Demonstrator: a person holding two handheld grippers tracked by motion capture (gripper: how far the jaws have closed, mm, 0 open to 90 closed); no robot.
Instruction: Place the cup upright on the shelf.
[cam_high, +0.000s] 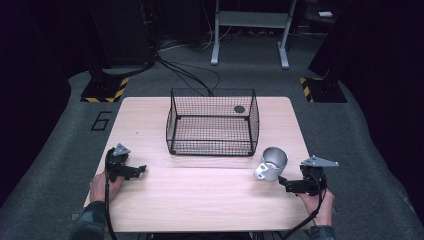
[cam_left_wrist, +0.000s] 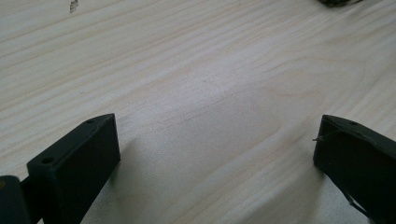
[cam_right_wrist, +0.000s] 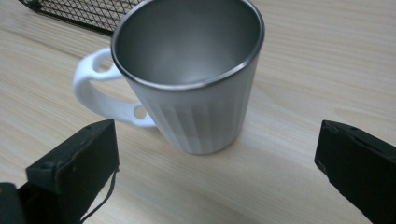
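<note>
A white mug (cam_high: 270, 164) with a steel inside stands upright on the wooden table (cam_high: 200, 200), just right of the black wire basket (cam_high: 212, 121). Its white handle (cam_right_wrist: 100, 95) points toward the basket. My right gripper (cam_high: 281, 181) lies close in front of the mug, jaws spread wide, and the mug (cam_right_wrist: 196, 79) stands just beyond them, untouched. My left gripper (cam_high: 141, 169) rests at the table's left side, open, with bare wood between its jaws (cam_left_wrist: 215, 154).
The basket is empty, with a dark round spot (cam_high: 239, 109) seen through its back wall. Beyond the table are grey carpet, floor cables (cam_high: 190, 75), a metal stand (cam_high: 250, 30) and yellow-black striped bases (cam_high: 106, 90).
</note>
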